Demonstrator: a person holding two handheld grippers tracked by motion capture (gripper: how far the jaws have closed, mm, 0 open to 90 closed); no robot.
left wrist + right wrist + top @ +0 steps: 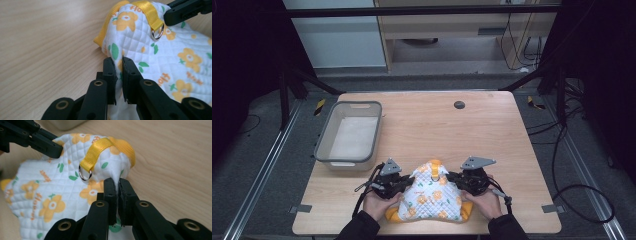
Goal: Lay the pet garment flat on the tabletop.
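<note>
Left gripper view shows the left gripper (119, 65) pinching a fold of the quilted flowered garment (170, 50), its jaws narrow on the cloth. Opposite, the right gripper (117, 185) clamps another fold. That garment lies at the table's (492, 135) near edge, a grey bin (324, 137) near the left edge.

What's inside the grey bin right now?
The grey bin holds a flat white sheet or liner across its bottom in the high view, with no loose items on it. Whatever lies beneath that sheet is covered.
</note>
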